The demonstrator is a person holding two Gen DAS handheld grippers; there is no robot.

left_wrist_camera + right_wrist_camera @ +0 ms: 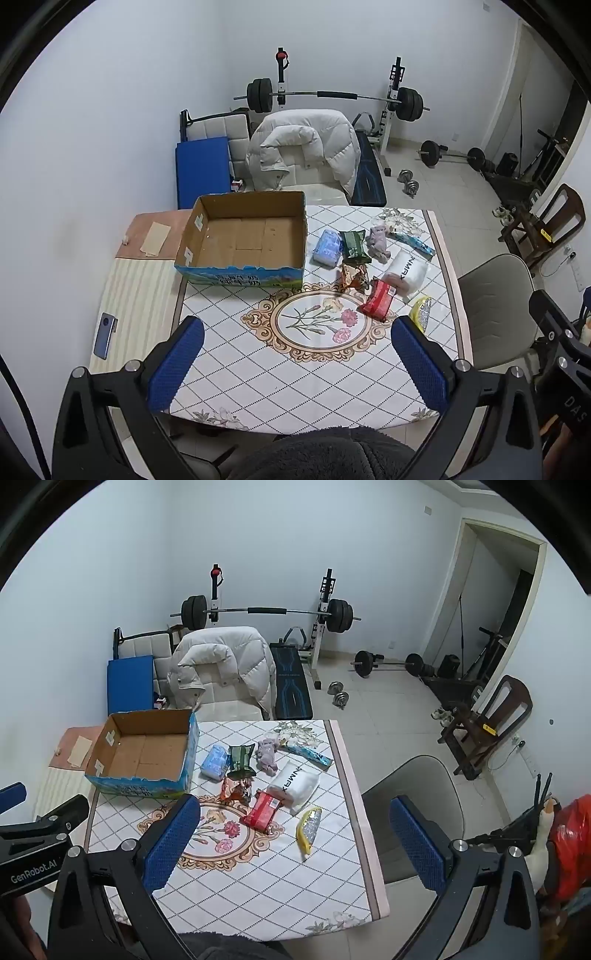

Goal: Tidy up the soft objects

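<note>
Nearest, the left tool (297, 363) and the right tool (295, 843) both hang above the near edge of the desk (258, 387) with their blue pads spread as wide as they go and nothing between them; the left tool's body, seen from the right wrist, reads "GenRobot.AI". Further in, the soft things lie loose to the right of the desk's middle: a yellow and silver packet (308, 825), a red packet (263, 810), a crinkled orange wrapper (236, 790), a white pack (293, 784) lettered "NMPX" as far as I can read it, a dark green pouch (240, 762), a pale blue tissue pack (215, 762), a grey plush toy (266, 756) and a blue tube (308, 755). Beyond them on the left stands the empty cardboard box (243, 236), its blue side printed in characters too small to read. The risks, as I judge them: the packets lie touching or overlapping, so a wide grab may take two at once; slick wrappers may slip from the pads; the light box may slide when nudged.
</note>
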